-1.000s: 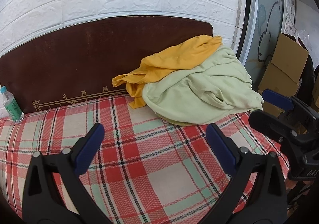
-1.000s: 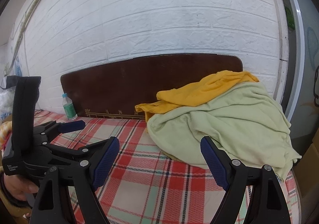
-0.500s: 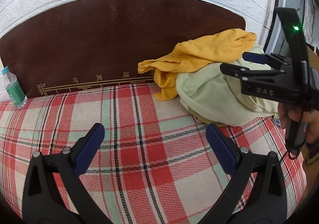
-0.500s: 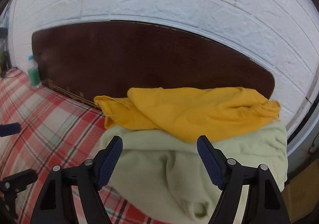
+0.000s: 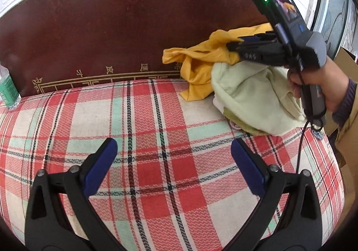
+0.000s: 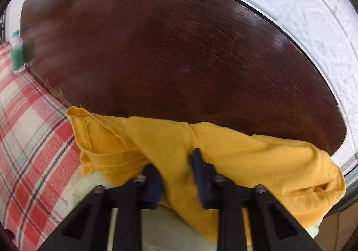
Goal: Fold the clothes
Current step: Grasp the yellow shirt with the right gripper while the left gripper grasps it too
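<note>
Claw on my left hand, the left claw [image 5: 173, 162], hangs wide open above the plaid bedspread [image 5: 156, 134], its blue-padded fingers [image 5: 100, 167] spread far apart with nothing between them. At the far left edge of the bed a water bottle [image 5: 7, 87] with a green label stands against the dark wooden headboard [image 5: 111, 27], which carries a gold line border and small gold characters along its lower edge. Farther right, near the headboard, lies the pile of clothes: a yellow garment [image 5: 201, 61] draped on top and toward the headboard, and a pale green garment [image 5: 252, 92] bunched under and in front of it. Past that, my right hand [image 5: 322, 87] grips the handle of the right claw [image 5: 237, 43], which reaches into the top of the pile; a purple cuff and a tan sleeve show at the wrist.

From the right wrist view, the bottle [image 6: 17, 52] sits small at the left by the headboard [image 6: 179, 49], the bedspread [image 6: 26, 128] runs down the left side, and the yellow garment [image 6: 257, 157] spreads across the middle. My right claw [image 6: 175, 175] is nearly closed, its dark blue pads [image 6: 201, 175] pinching a ridge of the yellow fabric between them. Pale green cloth [image 6: 85, 188] shows just beneath. White brick wall [image 6: 302, 16] curves above the headboard.
</note>
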Demonstrator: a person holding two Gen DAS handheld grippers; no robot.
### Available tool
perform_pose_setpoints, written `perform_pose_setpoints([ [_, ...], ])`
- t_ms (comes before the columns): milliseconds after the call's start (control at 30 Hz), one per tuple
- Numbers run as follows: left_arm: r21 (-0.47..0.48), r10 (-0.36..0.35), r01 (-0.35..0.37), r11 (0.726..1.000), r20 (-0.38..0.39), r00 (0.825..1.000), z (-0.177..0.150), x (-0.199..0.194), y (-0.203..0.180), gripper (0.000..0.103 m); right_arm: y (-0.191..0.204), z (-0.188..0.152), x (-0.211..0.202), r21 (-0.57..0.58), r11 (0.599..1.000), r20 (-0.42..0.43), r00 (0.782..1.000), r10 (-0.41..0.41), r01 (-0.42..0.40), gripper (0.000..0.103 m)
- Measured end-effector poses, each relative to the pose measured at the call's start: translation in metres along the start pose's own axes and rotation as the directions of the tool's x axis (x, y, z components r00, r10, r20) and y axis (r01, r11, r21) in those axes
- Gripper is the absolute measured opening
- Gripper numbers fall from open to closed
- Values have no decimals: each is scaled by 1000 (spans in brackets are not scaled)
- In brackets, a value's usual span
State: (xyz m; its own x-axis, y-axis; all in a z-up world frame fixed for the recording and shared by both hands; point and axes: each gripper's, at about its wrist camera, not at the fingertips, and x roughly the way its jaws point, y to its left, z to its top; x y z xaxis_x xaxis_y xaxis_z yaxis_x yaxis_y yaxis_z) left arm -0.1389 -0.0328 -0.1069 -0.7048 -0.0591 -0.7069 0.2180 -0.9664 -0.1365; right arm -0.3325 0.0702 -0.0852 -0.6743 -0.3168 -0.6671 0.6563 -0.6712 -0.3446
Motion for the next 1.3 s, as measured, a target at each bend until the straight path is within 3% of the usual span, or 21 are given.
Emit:
perform_pose_setpoints([
  [33,-6,-4,4,1000,-3,1000,0,1,2,102,-6,0,-8,28,999,18,1000,14,-15,11],
  [167,-6,-12,12,1000,13,1000,2,0,9,102,-34,-4,-54,148,986,128,990,60,-79,7],
  [267,31,-11,10,999,53,999,8,-5,5,102,-57,-9,-114,195,973,255,965,69,-121,6],
  [467,150,-59,35,988,160,985,31,-18,-21,102,-88,-9,-220,213,959,410,908,84,-185,6],
  [567,195,-93,48,980,227,969,43,-35,-34,102,-100,-9,-265,219,952,467,880,91,-215,6],
  [700,254,-225,153,955,284,932,38,-65,-49,102,-101,-1,-306,213,952,489,867,90,-219,6],
  [800,340,-295,185,922,307,905,18,-82,-62,102,-95,10,-319,207,952,502,860,94,-225,6],
  [900,407,-270,134,903,297,916,10,-80,-80,102,-97,13,-327,216,944,514,851,108,-251,6],
  [1067,408,-248,138,903,232,940,22,-61,-97,102,-90,16,-343,207,942,538,835,116,-264,6],
  [1167,384,-271,171,908,224,936,28,-65,-99,101,-89,15,-360,202,941,560,820,117,-273,6],
  [1233,366,-319,222,904,230,919,32,-75,-95,76,-88,13,-372,203,940,576,810,111,-273,6],
  [1300,368,-335,242,898,215,917,35,-82,-93,57,-89,11,-385,199,940,592,799,111,-277,6],
])
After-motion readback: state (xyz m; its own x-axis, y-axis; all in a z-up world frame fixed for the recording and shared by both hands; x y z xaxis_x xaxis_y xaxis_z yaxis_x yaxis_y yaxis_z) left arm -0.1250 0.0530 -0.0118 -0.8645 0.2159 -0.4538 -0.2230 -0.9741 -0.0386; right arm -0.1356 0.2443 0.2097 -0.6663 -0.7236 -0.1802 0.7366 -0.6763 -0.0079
